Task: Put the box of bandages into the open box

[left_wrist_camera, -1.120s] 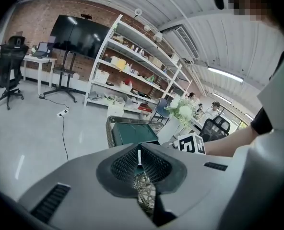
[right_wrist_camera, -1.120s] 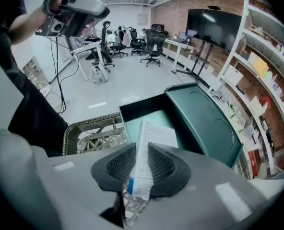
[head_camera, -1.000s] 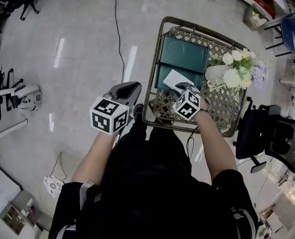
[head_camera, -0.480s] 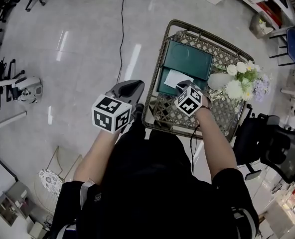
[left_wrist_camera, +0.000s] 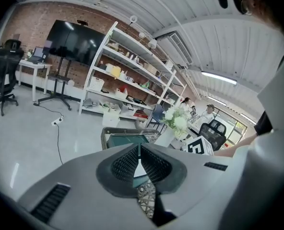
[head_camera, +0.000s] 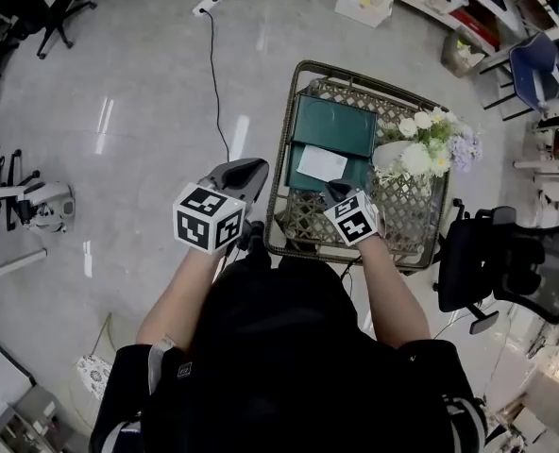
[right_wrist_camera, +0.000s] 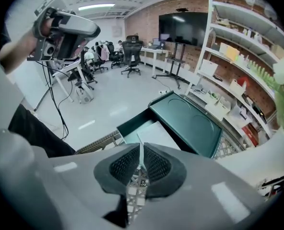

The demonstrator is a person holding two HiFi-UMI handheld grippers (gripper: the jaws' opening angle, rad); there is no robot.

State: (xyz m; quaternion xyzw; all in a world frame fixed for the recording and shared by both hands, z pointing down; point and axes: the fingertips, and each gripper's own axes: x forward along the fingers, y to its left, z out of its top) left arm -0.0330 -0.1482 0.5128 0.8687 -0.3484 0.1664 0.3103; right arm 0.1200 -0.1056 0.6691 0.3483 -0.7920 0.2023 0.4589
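A flat white cardboard box of bandages (head_camera: 322, 163) lies inside the tray of the dark green open box (right_wrist_camera: 132, 122), close against the raised green lid (head_camera: 341, 121). The green box sits on the woven wicker tabletop (head_camera: 407, 229) with its dark metal rim. By the look of it, the placing is done. Whether the white box lies fully flat or rests partly on the tray's edge cannot be told.

The right tongs (head_camera: 334, 192) hang just above the near end of the tray. They have just been opening a little and stand barely parted, with nothing between them. The left tongs (head_camera: 257, 167) are clenched and empty, off to the side of the tabletop over the grey floor.

The main risk lies on the right side. The white vase (head_camera: 390, 156) of pale flowers (head_camera: 421, 154) stands just beside the green box and near the right tongs, so a sideways swing while pulling away could tip it over onto the wicker. A low retreat could also catch the tray wall or the white box and drag it askew or out. If the lid is to be closed and the white box sits proud of the tray, the lid may jam on it.
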